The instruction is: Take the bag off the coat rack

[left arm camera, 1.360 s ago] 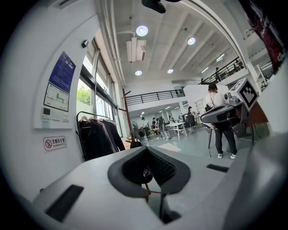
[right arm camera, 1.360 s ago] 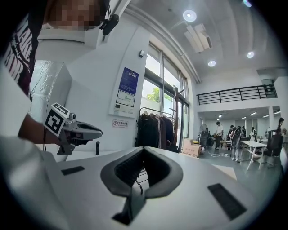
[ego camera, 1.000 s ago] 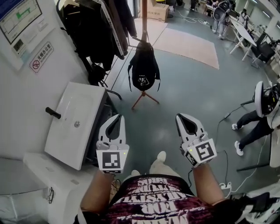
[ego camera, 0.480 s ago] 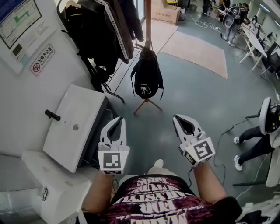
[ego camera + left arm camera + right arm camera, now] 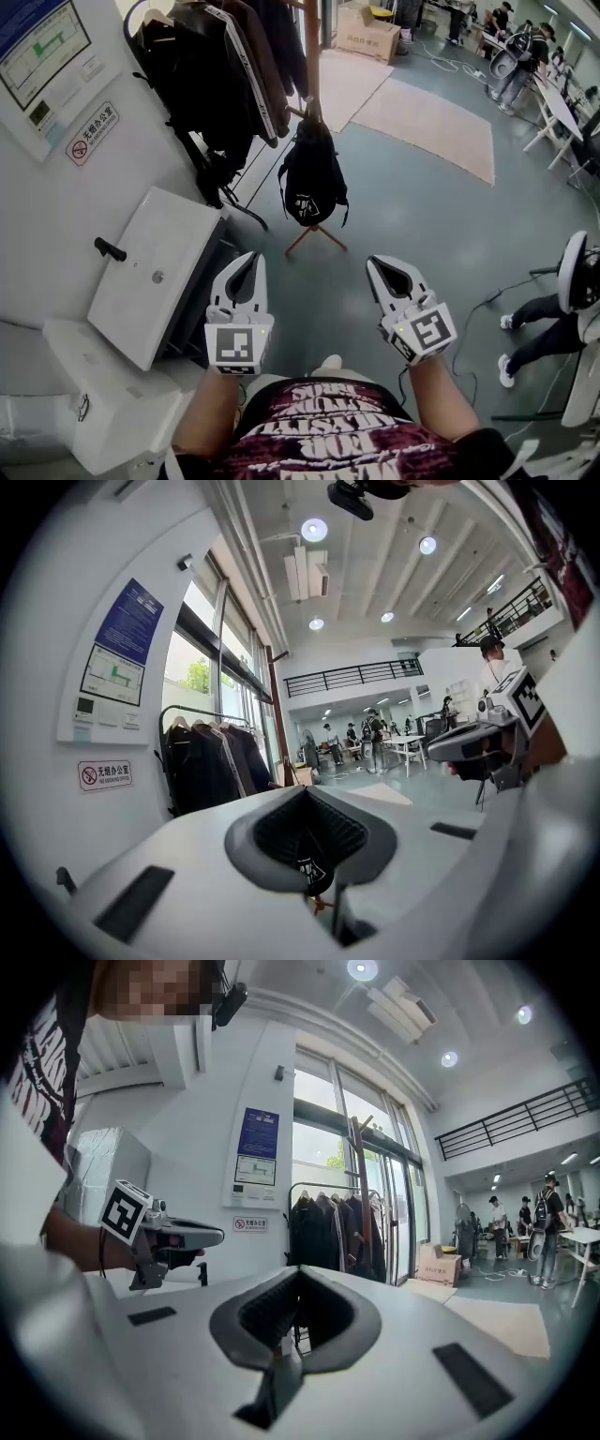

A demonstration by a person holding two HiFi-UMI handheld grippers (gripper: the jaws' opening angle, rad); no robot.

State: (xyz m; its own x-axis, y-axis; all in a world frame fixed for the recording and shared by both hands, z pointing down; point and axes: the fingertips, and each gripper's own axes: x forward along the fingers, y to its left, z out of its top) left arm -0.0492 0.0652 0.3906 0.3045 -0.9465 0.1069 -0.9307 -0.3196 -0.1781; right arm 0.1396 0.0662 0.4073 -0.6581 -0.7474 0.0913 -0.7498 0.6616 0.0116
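A black backpack [image 5: 312, 178] with a white logo hangs from a hook on the wooden coat rack pole [image 5: 311, 56], above the rack's spread feet [image 5: 315, 234]. Both grippers are held level in front of me, pointing at it and still well short of it. My left gripper [image 5: 251, 259] is shut and empty. My right gripper [image 5: 380, 265] is shut and empty as well. In the left gripper view a bit of the backpack [image 5: 308, 874] shows through the notch of the shut jaws. The right gripper view shows the pole [image 5: 361, 1194] straight ahead; the bag is hidden behind the jaws.
A white basin [image 5: 155, 272] with a black tap juts out at the left. A garment rail of dark coats [image 5: 220, 75] stands just left of the rack. A beige rug [image 5: 431, 112] and a cardboard box [image 5: 366, 28] lie beyond. A person [image 5: 553, 300] and floor cables are at right.
I have walked forward: the backpack and rack now sit lower and nearer in the head view, and the basin has slid back at the left. Both grippers stay shut.
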